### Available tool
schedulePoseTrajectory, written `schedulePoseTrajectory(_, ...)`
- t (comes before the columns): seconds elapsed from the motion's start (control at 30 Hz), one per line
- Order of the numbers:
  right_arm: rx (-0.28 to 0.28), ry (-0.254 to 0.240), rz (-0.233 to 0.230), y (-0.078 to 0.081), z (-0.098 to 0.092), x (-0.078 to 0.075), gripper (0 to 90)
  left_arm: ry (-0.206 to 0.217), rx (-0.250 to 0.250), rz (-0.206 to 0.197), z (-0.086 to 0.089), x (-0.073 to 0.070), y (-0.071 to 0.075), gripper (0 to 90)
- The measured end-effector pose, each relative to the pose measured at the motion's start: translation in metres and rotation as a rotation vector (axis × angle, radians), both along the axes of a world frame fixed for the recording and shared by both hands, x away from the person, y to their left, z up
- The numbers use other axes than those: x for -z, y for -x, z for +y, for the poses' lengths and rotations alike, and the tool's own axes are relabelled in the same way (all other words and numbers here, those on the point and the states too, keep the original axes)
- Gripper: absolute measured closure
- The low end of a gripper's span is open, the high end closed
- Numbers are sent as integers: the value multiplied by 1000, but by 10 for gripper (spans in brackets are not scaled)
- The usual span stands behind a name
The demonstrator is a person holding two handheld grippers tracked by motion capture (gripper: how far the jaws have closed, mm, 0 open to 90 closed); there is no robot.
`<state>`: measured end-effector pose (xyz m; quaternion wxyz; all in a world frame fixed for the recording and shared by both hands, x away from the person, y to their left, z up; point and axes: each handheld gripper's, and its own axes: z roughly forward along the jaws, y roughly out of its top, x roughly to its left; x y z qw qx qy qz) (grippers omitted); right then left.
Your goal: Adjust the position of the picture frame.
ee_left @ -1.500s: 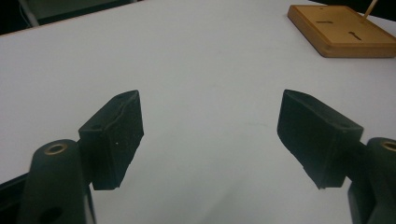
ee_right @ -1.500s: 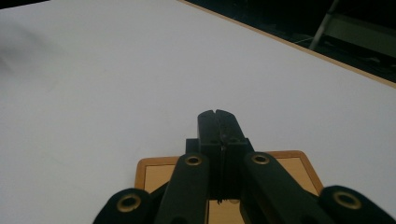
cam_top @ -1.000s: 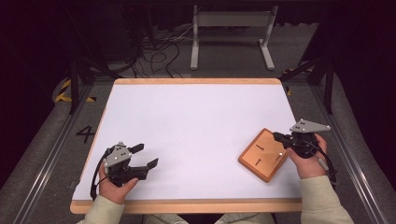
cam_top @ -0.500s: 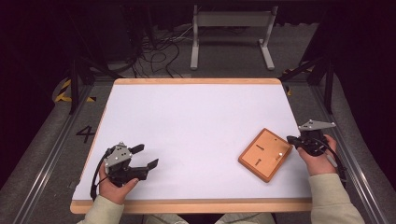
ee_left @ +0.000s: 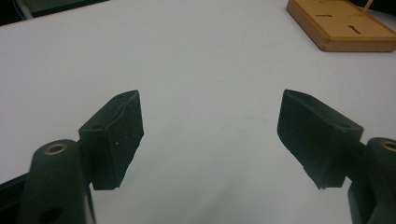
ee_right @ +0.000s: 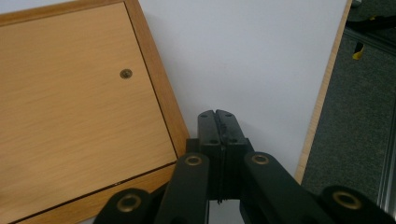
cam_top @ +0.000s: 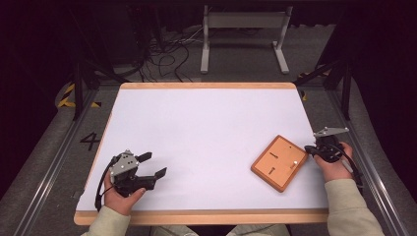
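Wooden board (cam_top: 280, 162) lies flat on the white table (cam_top: 206, 123), toward its right side, turned at an angle to the table's edges. Dark slots and a small pale peg show on its top in the high view. Right gripper (cam_top: 308, 149) sits just beside the board's right corner, held in the person's right hand (cam_top: 334, 162); whether the tip touches the wood I cannot tell. In the right gripper view its black jaws are pressed together with nothing between them, and the board's frame (ee_right: 156, 88) runs close past them. Left gripper (cam_top: 151, 164) rests near the table's front left, well apart from the board, jaws spread wide over bare table and holding nothing
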<state>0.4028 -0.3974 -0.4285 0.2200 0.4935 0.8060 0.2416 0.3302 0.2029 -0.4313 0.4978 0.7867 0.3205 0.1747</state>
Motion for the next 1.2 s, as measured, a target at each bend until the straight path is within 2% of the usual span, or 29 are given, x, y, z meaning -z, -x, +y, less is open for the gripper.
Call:
schedulePoseTrajectory(0.1, 5, -9, 1, 1, -1, 2, 900, 3, 0, 5, 0, 0, 0, 230)
schedulePoseTrajectory(0.17, 0, -38, 14, 4, 0, 3, 900, 0, 1, 0, 0, 0, -1, 230)
schedulePoseTrajectory(0.3, -25, -60, 29, 12, 9, 3, 900, -1, 1, 1, -1, 0, 0, 231)
schedulePoseTrajectory(0.43, -77, -103, 56, 21, 25, 4, 900, 2, 2, 5, -2, 0, -1, 230)
schedulePoseTrajectory(0.6, -161, -114, 78, 30, 47, 5, 900, -3, 5, 2, -2, 0, -1, 231)
schedulePoseTrajectory(0.73, -150, -67, 35, 37, 54, -6, 900, 2, 1, 7, -1, 1, -1, 231)
schedulePoseTrajectory(0.8, -174, -47, 30, 43, 59, -13, 900, 5, 1, 5, -1, 2, -2, 231)
schedulePoseTrajectory(0.9, -241, -6, 62, 50, 69, -18, 900, 2, -1, 7, -1, 1, -1, 230)
schedulePoseTrajectory(0.97, -257, 34, 89, 54, 72, -19, 900, 4, -3, 6, -1, 1, -1, 230)
schedulePoseTrajectory(1.07, -281, 47, 114, 61, 75, -20, 900, 4, -4, 9, -1, 1, -1, 230)
schedulePoseTrajectory(1.17, -330, 37, 155, 69, 77, -20, 900, 2, -3, 9, -1, 1, -1, 230)
schedulePoseTrajectory(1.2, -330, 37, 155, 69, 77, -20, 900, 2, -3, 9, -1, 1, -1, 230)
